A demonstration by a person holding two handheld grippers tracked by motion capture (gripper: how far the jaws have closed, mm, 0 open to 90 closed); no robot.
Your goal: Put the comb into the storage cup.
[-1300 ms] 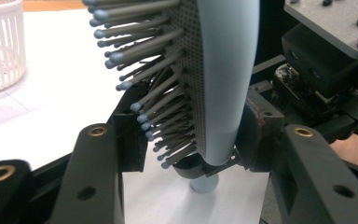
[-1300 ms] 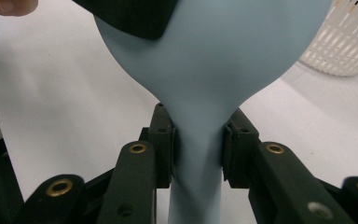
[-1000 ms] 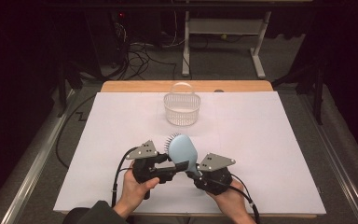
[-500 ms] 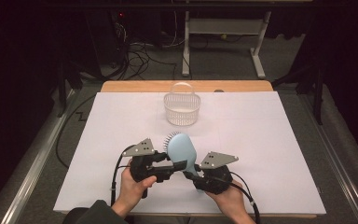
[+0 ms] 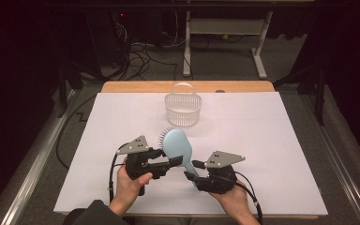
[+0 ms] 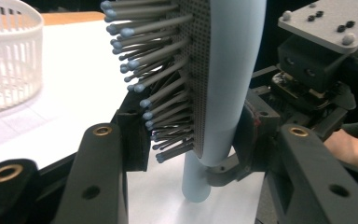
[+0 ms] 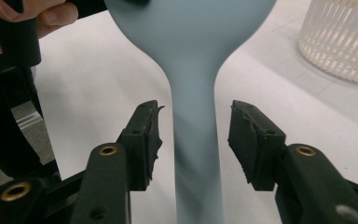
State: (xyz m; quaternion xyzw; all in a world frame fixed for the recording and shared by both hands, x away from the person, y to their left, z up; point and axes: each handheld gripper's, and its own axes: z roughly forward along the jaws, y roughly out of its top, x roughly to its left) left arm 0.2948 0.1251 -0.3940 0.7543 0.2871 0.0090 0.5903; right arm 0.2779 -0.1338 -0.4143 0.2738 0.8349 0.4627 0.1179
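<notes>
**Hairbrush changes grip above the worktop**

The left gripper (image 5: 171,162) is clamped on the head of the pale-blue hairbrush (image 5: 177,146), bristles against one finger; the right gripper (image 7: 193,135) has just been opening — its fingers stand clear either side of the handle; a white basket (image 5: 183,110) sits well beyond both.

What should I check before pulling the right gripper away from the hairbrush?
1. Left gripper clamped on the hairbrush head: ok.
2. Right gripper pads clear of the handle, jaws having just opened: ok.
3. Brush upright, not tilting: ok.
4. Handle end resting on the table or lifted: cannot tell.
5. Basket upright, apart from the brush: ok.
</notes>
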